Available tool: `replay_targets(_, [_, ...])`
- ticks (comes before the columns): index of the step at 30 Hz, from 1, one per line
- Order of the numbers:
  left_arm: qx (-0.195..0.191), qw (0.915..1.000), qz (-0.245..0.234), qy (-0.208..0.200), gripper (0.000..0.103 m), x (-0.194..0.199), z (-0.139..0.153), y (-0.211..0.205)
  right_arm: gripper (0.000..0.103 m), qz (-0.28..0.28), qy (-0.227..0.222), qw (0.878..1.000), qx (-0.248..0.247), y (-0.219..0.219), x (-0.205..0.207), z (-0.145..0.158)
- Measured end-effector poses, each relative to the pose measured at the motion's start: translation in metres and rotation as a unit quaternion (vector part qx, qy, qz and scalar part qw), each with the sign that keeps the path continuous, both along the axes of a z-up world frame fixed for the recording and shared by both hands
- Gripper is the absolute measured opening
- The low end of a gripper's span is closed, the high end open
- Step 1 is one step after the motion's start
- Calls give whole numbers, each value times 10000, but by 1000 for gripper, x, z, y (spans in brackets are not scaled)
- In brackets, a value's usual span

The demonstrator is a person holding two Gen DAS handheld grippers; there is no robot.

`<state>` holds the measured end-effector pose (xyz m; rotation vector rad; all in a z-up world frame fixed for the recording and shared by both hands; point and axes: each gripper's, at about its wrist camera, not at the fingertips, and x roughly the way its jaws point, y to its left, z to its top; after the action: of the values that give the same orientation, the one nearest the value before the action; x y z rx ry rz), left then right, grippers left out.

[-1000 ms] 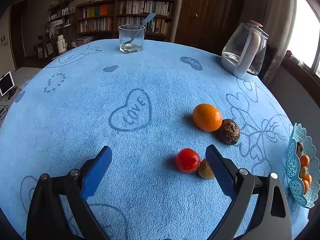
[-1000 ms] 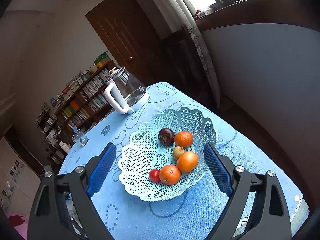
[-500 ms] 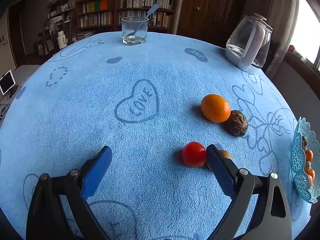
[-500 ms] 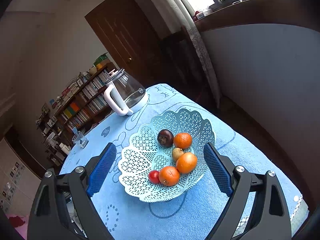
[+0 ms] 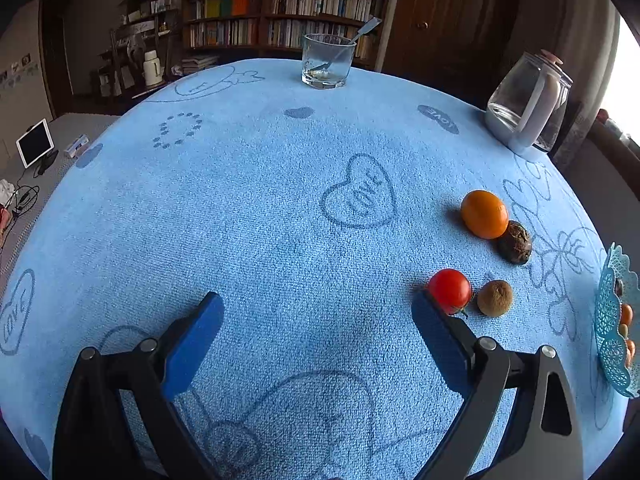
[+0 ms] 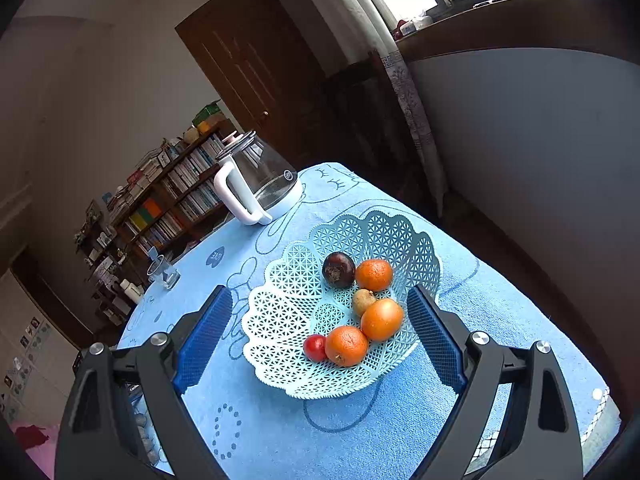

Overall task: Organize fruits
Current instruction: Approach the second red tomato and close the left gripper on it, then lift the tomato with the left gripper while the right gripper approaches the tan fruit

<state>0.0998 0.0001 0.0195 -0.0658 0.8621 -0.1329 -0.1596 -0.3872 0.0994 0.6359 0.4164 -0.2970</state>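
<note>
**Four fruits left on cloth, six in basket**

Four loose fruits sit w/ tomato [image 5: 450, 290] just beyond left gripper [image 5: 316, 334], jaws apart, empty — prob. next pick. Right gripper [image 6: 318, 338] hangs wide open over basket [image 6: 288, 312], holding nothing, likely waiting.

Blue towel-ish cloth with LOVE hearts [image 5: 280, 240] over the whole bench. Way out past the fingers: drinking glass [image 5: 327, 62] with a spoon [image 5: 352, 46] leaning in it. Clear kettle with white handle [image 5: 527, 106] off beyond the right finger. Packed bookshelf [image 5: 280, 20] and dark wooden door [image 5: 448, 16] behind.
</note>
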Motion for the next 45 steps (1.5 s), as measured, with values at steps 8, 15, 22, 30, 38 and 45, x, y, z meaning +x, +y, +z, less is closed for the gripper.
replay_targets(8, [93,9982,-497,-312,94,-18,12,-24,90,46,-8,10000,-24,2,2,0])
replay_targets(15, [311,9932,-1077,-313,81,-22,6,-57,90,89,-9,10000,-44,4,1,1])
replay_targets(22, [425,9902,-1308,-234,61,-10,1,-71,90,169,43,9998,-62,6,5,-1])
replay_targets(30, [379,9884,-1461,-143,39,0,-4,-74,90,219,125,9997,-78,8,10,-5])
replay_targets(38, [191,9883,-1500,-190,27,-1,-3,-70,90,330,205,9991,-157,13,18,-9])
replay_targets(45, [-178,9913,-1266,-325,27,-4,4,-51,90,497,269,9972,-500,31,25,-9])
